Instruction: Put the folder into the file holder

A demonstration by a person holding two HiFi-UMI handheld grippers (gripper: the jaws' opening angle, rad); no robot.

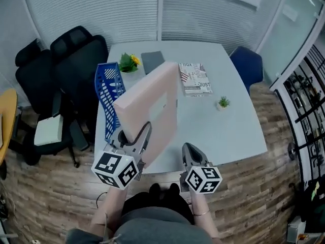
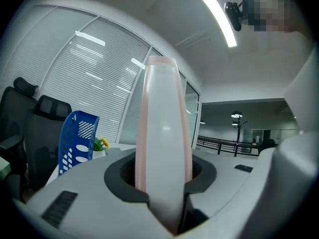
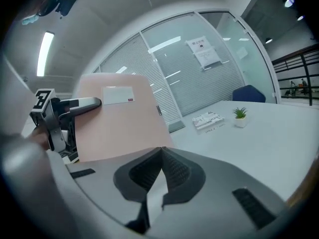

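Observation:
My left gripper [image 1: 144, 136] is shut on the lower edge of a large pink folder [image 1: 152, 105] and holds it tilted above the white table [image 1: 228, 131]. In the left gripper view the folder [image 2: 163, 133] stands edge-on between the jaws of the left gripper [image 2: 163, 185]. The blue file holder [image 1: 107, 98] stands at the table's left edge, just left of the folder; it also shows as the blue file holder [image 2: 77, 141]. My right gripper [image 1: 191, 150] is shut and empty near the front edge, right of the folder [image 3: 114, 123]. Its pads meet at the right gripper's tip [image 3: 160, 156].
A potted yellow flower [image 1: 128, 62] and a grey pad [image 1: 152, 61] sit at the table's far side. A printed magazine [image 1: 195, 78] and a small green plant [image 1: 222, 103] lie to the right. Black chairs [image 1: 66, 70] stand left, a blue chair [image 1: 247, 65] at the far right.

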